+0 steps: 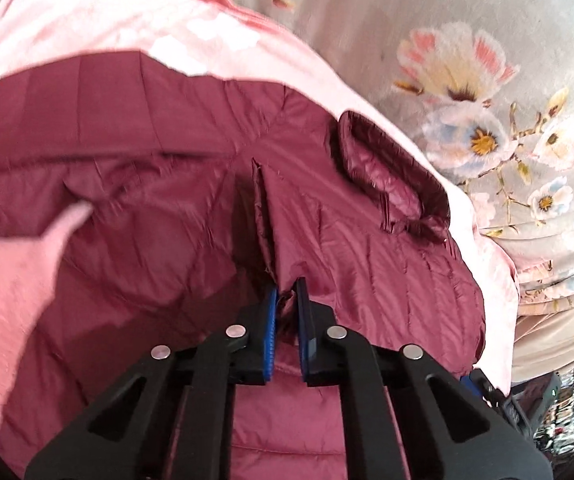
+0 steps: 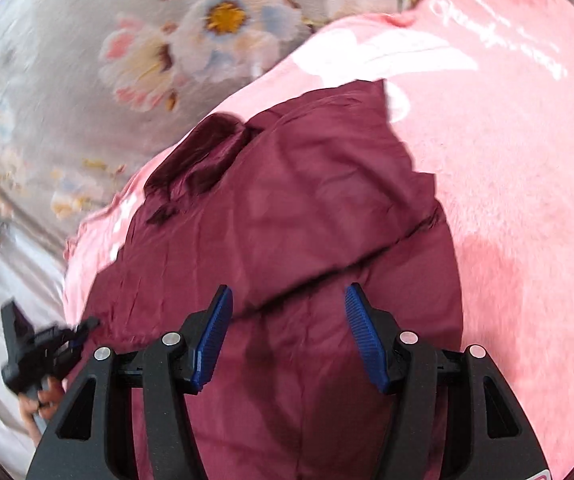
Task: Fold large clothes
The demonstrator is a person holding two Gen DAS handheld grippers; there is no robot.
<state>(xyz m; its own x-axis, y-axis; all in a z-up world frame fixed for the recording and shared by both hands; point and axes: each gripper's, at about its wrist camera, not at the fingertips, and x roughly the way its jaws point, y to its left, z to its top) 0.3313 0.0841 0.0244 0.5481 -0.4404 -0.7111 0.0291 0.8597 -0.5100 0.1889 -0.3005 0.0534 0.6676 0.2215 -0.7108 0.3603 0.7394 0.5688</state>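
Observation:
A maroon quilted jacket (image 1: 167, 152) lies spread on a pink fleece blanket (image 1: 99, 20). My left gripper (image 1: 286, 292) is shut on a pinched ridge of the jacket's fabric near its middle. A gathered cuff or collar (image 1: 391, 184) lies to the right of it. In the right wrist view the jacket (image 2: 287, 200) lies folded on the pink blanket (image 2: 507, 180). My right gripper (image 2: 289, 300) is open and empty just above the jacket. The left gripper (image 2: 87, 324) shows at the jacket's left edge.
A grey bedsheet with large flower prints (image 1: 467, 80) lies under the blanket and also shows in the right wrist view (image 2: 87, 60). Cluttered items (image 1: 567, 408) show at the far right past the bed's edge.

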